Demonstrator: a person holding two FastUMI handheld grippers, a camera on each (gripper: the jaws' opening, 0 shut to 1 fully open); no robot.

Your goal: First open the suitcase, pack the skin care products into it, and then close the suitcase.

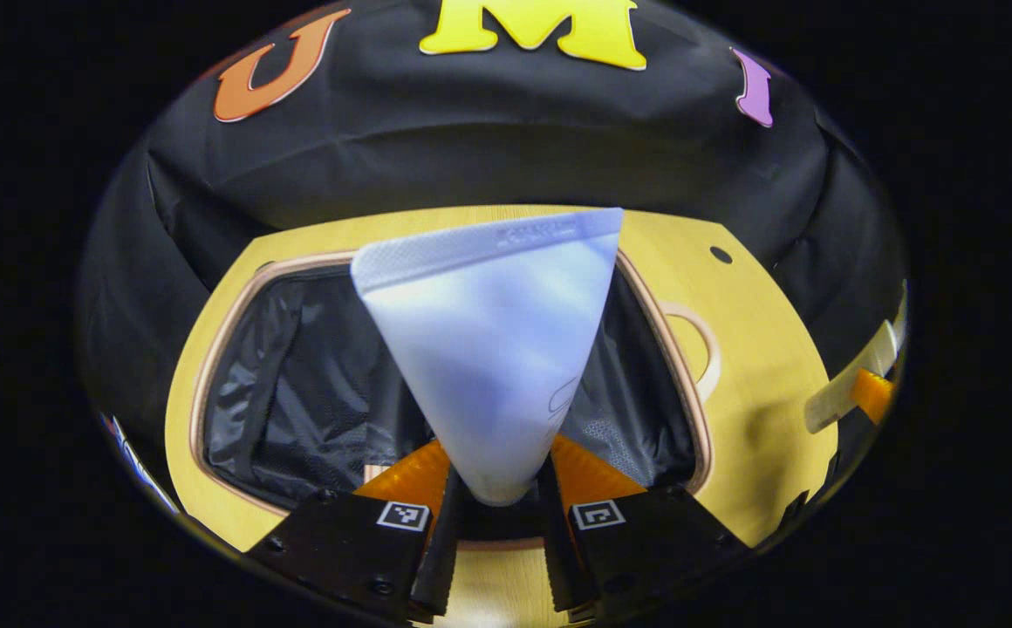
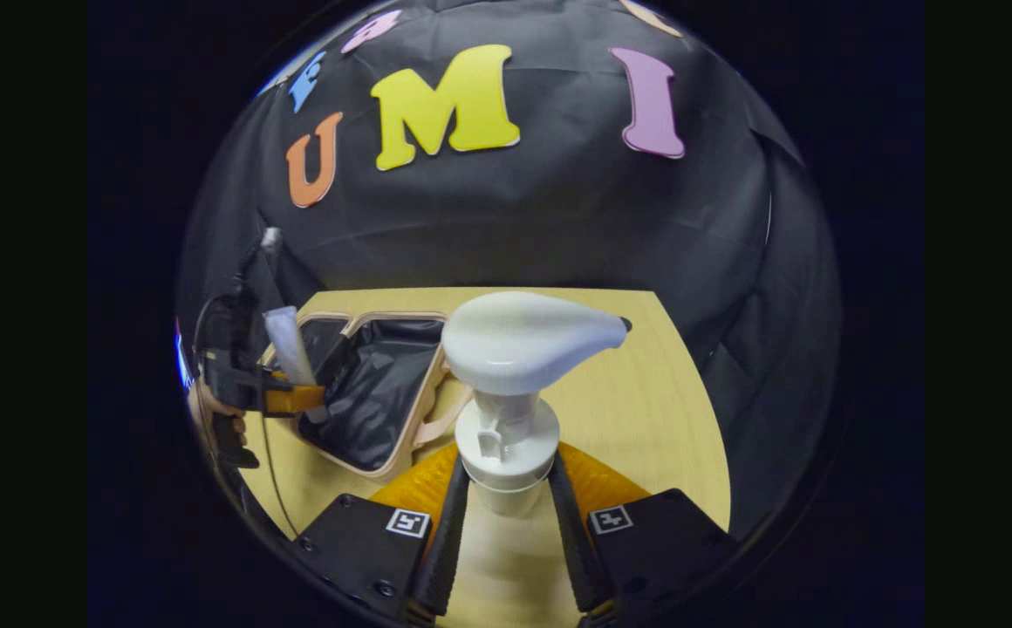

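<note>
Now, at this moment:

Left gripper (image 1: 497, 501): its two fingers are pressing on the narrow end of a white squeeze tube (image 1: 493, 349), one finger on each side, gripping it firmly.

Tube: it is standing up and away from the left gripper's fingers, its flat crimped end fanning wide at the far end.

Suitcase (image 1: 227, 349): it is lying open just beyond and beneath the left gripper's fingertips, its dark lining showing on both sides of the tube; the pale rim is curving around the opening, and a pale handle (image 1: 702, 349) is sticking out on the right.

Table (image 1: 768, 366): light wood, it is carrying the suitcase and reaching out to the right of the left gripper.

Right gripper (image 2: 506, 510): its fingers are closing on the neck of a white pump bottle (image 2: 515, 392), one on each side; whether both are truly pressing on it I cannot tell.

Pump bottle: it is rising upright between the right gripper's fingers, its pump head pointing right.

Seen from the right gripper: the suitcase is lying ahead and to the left, well apart from the bottle, with the left gripper holding the tube over its near left edge, and a hand (image 2: 209, 410) is gripping that tool.
</note>
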